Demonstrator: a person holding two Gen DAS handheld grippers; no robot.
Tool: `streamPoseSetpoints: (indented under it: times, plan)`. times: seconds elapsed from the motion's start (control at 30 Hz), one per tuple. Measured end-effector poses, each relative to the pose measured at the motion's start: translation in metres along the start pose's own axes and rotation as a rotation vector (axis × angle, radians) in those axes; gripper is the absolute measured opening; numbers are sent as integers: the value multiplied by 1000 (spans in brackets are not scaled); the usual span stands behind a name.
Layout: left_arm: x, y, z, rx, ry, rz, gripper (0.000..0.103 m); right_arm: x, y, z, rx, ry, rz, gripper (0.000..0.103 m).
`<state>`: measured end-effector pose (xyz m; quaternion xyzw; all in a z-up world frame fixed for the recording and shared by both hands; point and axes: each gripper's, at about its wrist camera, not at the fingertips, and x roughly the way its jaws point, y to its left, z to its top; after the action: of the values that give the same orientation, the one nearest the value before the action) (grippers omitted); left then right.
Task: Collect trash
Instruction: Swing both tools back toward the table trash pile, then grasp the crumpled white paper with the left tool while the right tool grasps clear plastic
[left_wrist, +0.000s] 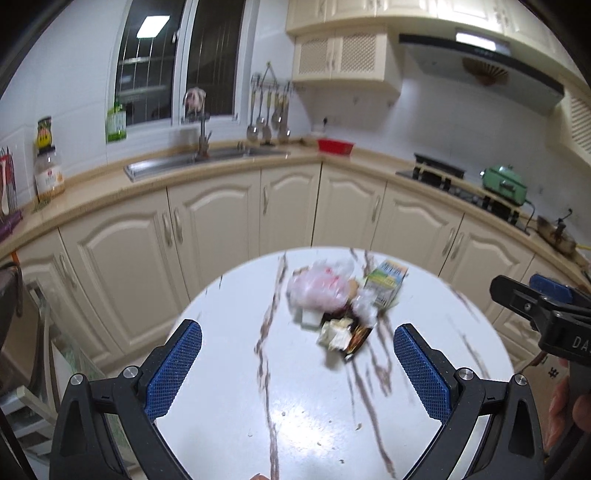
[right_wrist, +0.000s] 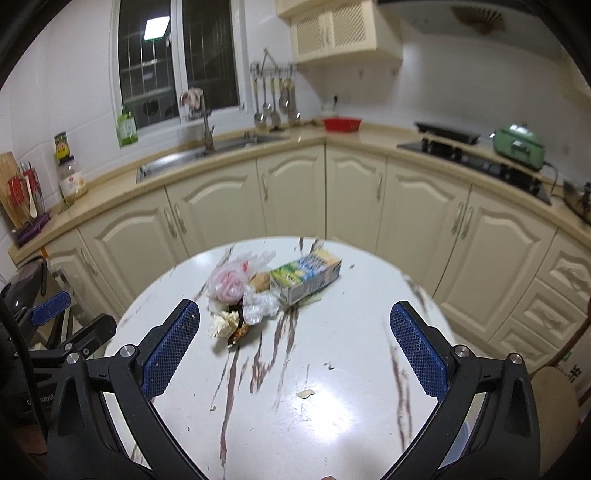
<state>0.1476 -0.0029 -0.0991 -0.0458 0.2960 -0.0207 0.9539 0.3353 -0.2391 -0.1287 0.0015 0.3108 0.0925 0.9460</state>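
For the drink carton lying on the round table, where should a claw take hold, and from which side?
Grip the drink carton across its narrow width near mid-length, coming from above with the right claw, which is open and nearer to it. The carton lies flat on its long side on the table, so its two long faces are parallel. Its left end touches the crumpled plastic, so stay toward the free right half.

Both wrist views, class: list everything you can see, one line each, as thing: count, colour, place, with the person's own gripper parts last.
Round table: one, white with dark streaks, foreground.
Milk carton: one, green-blue-yellow, lying on table.
Plastic bag: one, clear with pink, left of carton.
Crumpled tissue: one, cream, near edge of pile.
Crumbs: few, pale, scattered on table.
Sink: one, steel, counter.
Red basin: one, counter corner.
Green cooker: one, on stove.
Left gripper: blue pads, open.
Right gripper: blue pads, open.
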Motion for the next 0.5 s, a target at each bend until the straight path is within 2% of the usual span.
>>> streamPoseSetpoints:
  times: [0.27, 0.5]
  plan:
    - [71, 22, 23, -13, 127, 0, 102, 83, 2, -10, -7, 151, 68, 103]
    - [130, 20, 42, -6, 189, -16, 102, 144, 3, -19, 34, 262, 126, 96]
